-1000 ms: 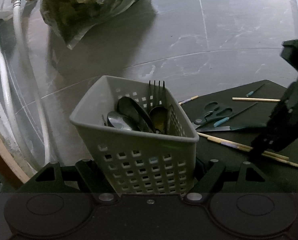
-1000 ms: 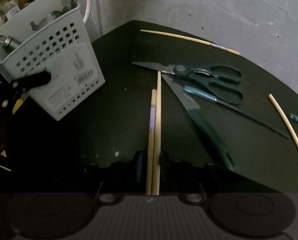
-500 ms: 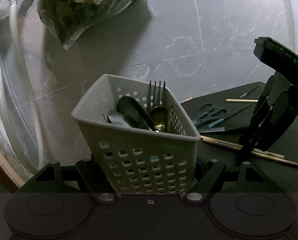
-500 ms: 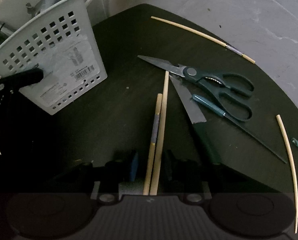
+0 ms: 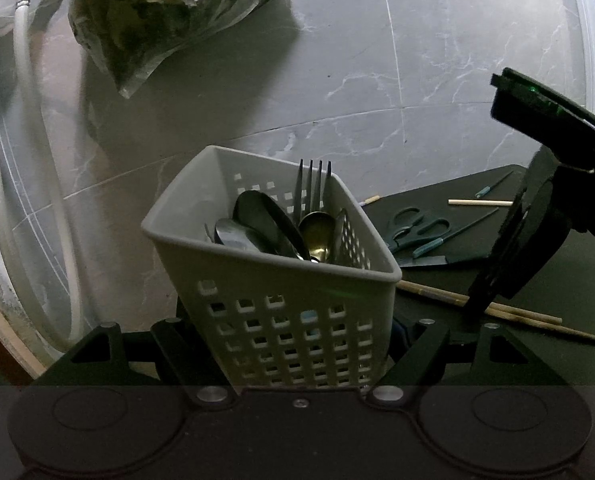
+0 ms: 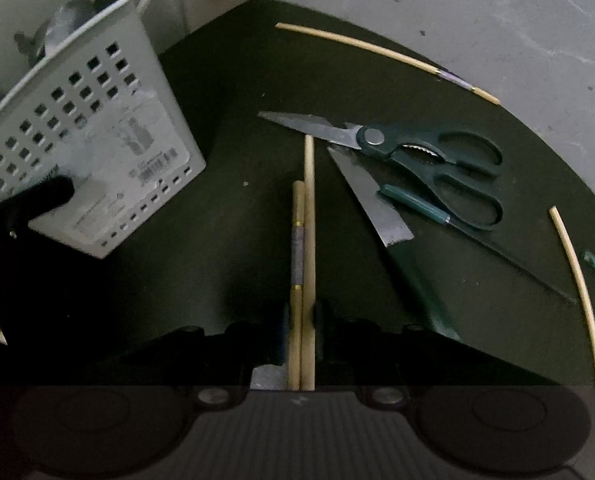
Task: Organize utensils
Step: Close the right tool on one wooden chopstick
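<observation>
2 chopsticks (image 6: 303,248) clamped in right gripper (image 6: 302,314), long axis straight ahead; basket (image 6: 85,140) up-left, gripped by left gripper (image 5: 297,344).

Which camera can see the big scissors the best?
The right wrist view: the scissors lie whole on the dark mat, blades and both handle loops clear. In the left wrist view they look small and far off, behind the basket.

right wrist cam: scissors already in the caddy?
No. The scissors lie flat on the dark mat, beside the knife, well apart from the grey caddy.
</observation>
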`<state>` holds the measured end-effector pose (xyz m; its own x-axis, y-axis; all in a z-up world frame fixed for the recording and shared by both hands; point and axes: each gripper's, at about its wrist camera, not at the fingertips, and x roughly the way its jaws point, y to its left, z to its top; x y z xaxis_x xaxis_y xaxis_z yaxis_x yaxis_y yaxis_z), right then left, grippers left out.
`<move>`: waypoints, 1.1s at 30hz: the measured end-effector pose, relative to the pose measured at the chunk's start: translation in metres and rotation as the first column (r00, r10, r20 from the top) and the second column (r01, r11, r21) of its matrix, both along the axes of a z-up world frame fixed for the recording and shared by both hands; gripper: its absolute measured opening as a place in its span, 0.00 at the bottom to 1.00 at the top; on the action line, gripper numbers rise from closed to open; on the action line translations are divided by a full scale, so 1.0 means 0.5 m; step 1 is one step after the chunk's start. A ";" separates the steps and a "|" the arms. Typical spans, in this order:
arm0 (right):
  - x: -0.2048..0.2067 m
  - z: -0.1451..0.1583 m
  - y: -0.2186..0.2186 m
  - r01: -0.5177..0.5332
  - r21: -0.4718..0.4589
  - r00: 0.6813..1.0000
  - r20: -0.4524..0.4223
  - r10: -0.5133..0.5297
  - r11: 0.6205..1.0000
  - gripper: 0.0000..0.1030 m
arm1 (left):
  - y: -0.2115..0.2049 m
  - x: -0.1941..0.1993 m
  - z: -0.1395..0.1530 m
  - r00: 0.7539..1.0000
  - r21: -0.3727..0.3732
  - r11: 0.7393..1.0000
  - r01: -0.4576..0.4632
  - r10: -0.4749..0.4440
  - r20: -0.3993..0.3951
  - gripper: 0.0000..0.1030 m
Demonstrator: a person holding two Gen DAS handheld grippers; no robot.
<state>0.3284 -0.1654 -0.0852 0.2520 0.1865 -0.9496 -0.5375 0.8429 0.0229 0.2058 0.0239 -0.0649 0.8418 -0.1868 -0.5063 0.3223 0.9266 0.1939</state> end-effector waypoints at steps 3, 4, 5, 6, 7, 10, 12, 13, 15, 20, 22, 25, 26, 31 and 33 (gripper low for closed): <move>-0.010 0.004 -0.029 0.078 0.082 0.997 0.009 -0.079 0.994 0.12 | 0.000 0.000 0.000 1.000 0.001 1.000 0.000 0.000 0.000 0.78; -0.017 0.008 -0.036 0.091 0.111 0.995 0.017 -0.094 0.990 0.06 | 0.000 0.000 0.000 1.000 0.001 1.000 0.000 0.000 0.001 0.78; -0.021 0.012 -0.039 0.104 0.141 0.994 0.024 -0.108 0.985 0.00 | 0.000 0.001 0.000 1.000 0.001 1.000 0.001 -0.001 0.001 0.78; -0.023 0.016 -0.045 0.120 0.162 0.992 0.021 -0.125 0.980 0.00 | 0.000 0.001 0.000 1.000 0.002 1.000 0.001 -0.001 0.001 0.78; -0.024 0.016 -0.049 0.131 0.172 0.991 0.019 -0.136 0.976 0.00 | 0.000 0.002 -0.001 1.000 0.002 1.000 0.002 -0.002 0.001 0.78; -0.024 -0.003 -0.055 0.146 0.181 0.989 0.004 -0.149 0.973 0.00 | 0.000 0.003 0.000 1.000 0.006 1.000 0.007 -0.007 0.000 0.78; -0.023 0.000 -0.058 0.161 0.187 0.987 -0.006 -0.163 0.969 0.03 | 0.000 0.003 0.000 1.000 0.006 1.000 0.007 -0.007 -0.001 0.78; -0.021 0.001 -0.060 0.158 0.193 0.987 -0.007 -0.159 0.968 0.07 | 0.000 0.003 0.000 1.000 0.007 1.000 0.008 -0.008 0.000 0.78; -0.019 0.003 -0.059 0.157 0.205 0.987 -0.017 -0.157 0.966 0.14 | 0.000 0.004 0.000 1.000 0.006 1.000 0.007 -0.007 0.000 0.78; -0.001 -0.005 -0.036 0.169 0.236 0.986 -0.028 -0.167 0.957 0.15 | -0.001 0.004 0.000 1.000 0.007 1.000 0.006 -0.006 0.000 0.78; 0.007 -0.010 -0.018 0.155 0.224 0.988 -0.017 -0.155 0.962 0.16 | -0.001 0.005 0.000 1.000 0.007 1.000 0.007 -0.007 0.001 0.78; 0.007 -0.006 0.001 0.128 0.211 0.992 -0.009 -0.129 0.969 0.18 | -0.001 0.005 0.000 1.000 0.004 1.000 0.006 -0.006 -0.001 0.78; 0.007 -0.006 0.003 0.128 0.218 0.992 -0.014 -0.129 0.968 0.18 | -0.001 0.005 0.000 1.000 0.003 1.000 0.006 -0.006 -0.001 0.78; 0.008 -0.001 0.011 0.147 0.254 0.989 -0.016 -0.148 0.956 0.26 | -0.002 0.007 0.000 1.000 0.000 1.000 0.004 -0.004 -0.004 0.78; 0.010 -0.004 0.023 0.148 0.256 0.989 -0.015 -0.149 0.955 0.35 | -0.001 0.007 0.000 1.000 0.000 1.000 0.005 -0.005 -0.004 0.78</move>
